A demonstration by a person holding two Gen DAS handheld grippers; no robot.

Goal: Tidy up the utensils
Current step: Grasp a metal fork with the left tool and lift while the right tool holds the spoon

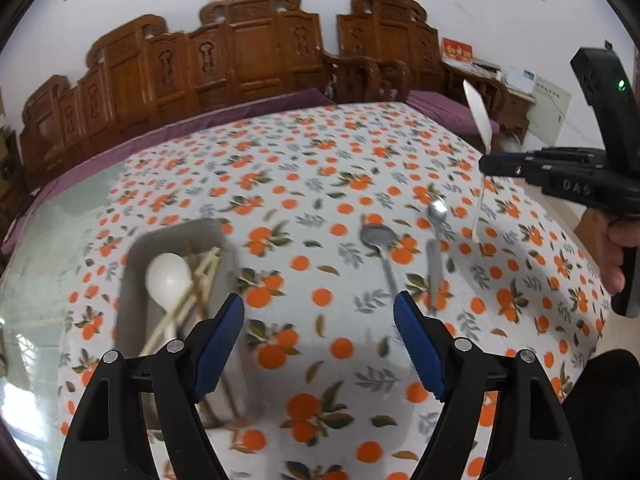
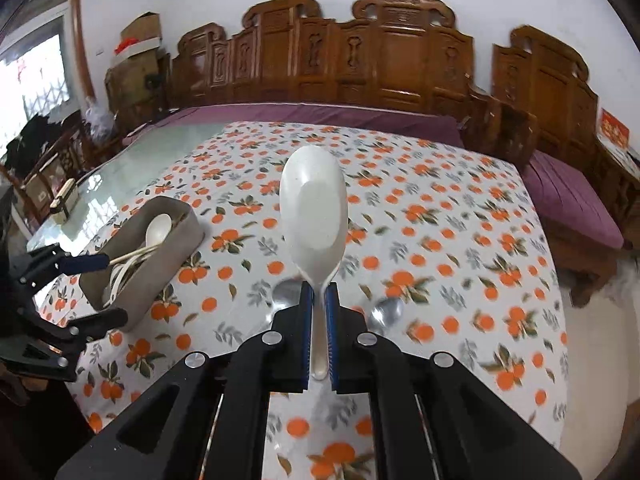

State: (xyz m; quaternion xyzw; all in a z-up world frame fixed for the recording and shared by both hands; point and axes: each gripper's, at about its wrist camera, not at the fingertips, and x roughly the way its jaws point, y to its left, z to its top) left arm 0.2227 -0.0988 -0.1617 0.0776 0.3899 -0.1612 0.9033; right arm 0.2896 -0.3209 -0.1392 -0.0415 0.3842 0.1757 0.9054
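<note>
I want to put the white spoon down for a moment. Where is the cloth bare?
Bare cloth lies between the bin and the metal spoons, under the open left claw, and across the far half of the table. It is crowded inside the bin and around the metal spoons.

Right gripper point(image 2: 319, 312), bottom centre of frame: blue pads clamped on the handle of a white spoon point(image 2: 313, 216), bowl upward at frame centre. Two metal spoons point(image 2: 386, 312) on the orange-print tablecloth point(image 2: 460, 240), partly hidden behind the fingers. Grey tray point(image 2: 176, 248), centre left, holds another white spoon point(image 2: 158, 229) and chopsticks. Left gripper point(image 2: 100, 288) at left edge, jaws apart beside the tray.
</note>
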